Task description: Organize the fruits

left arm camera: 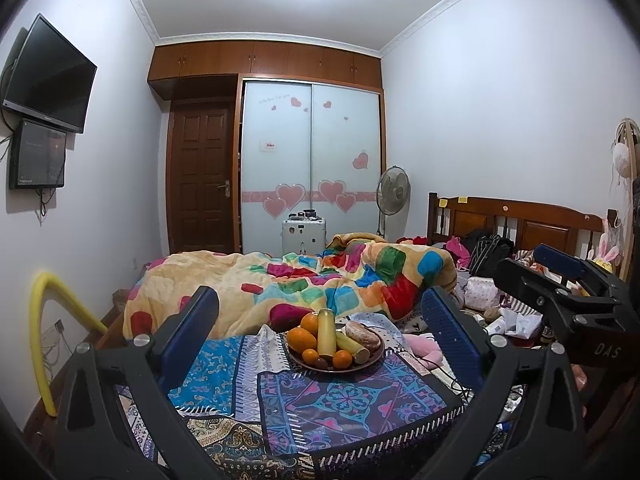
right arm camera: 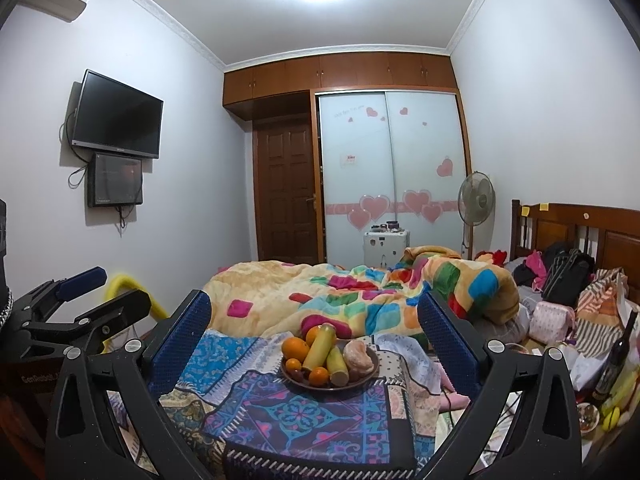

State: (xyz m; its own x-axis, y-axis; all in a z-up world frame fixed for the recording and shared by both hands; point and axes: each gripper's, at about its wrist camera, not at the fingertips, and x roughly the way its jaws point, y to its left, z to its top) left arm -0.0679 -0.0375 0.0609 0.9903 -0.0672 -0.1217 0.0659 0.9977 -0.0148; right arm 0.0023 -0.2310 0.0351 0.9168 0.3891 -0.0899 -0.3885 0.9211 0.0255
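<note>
1. Left gripper (left arm camera: 320, 320): jaws spread wide, nothing between the pads, level with the bed.
2. Right gripper (right arm camera: 314, 318): jaws at full spread, empty; its fingers frame the bowl.
3. Bowl (left arm camera: 372, 354) of fruit on a patterned cloth (left arm camera: 340, 404), at 12 o'clock from both grippers, untouched.
4. Contents: oranges (left arm camera: 301, 339), a tall yellow bottle (left arm camera: 326, 332), yellow-green pieces.
5. Blanket (left arm camera: 280, 280) at 12 o'clock beyond the bowl.

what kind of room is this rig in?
A bedroom in a home, almost certainly. A bed with a wooden headboard and a rumpled patchwork quilt fills the middle, a sliding-door wardrobe with heart stickers lines the far wall, and a TV hangs on the left wall.
</note>
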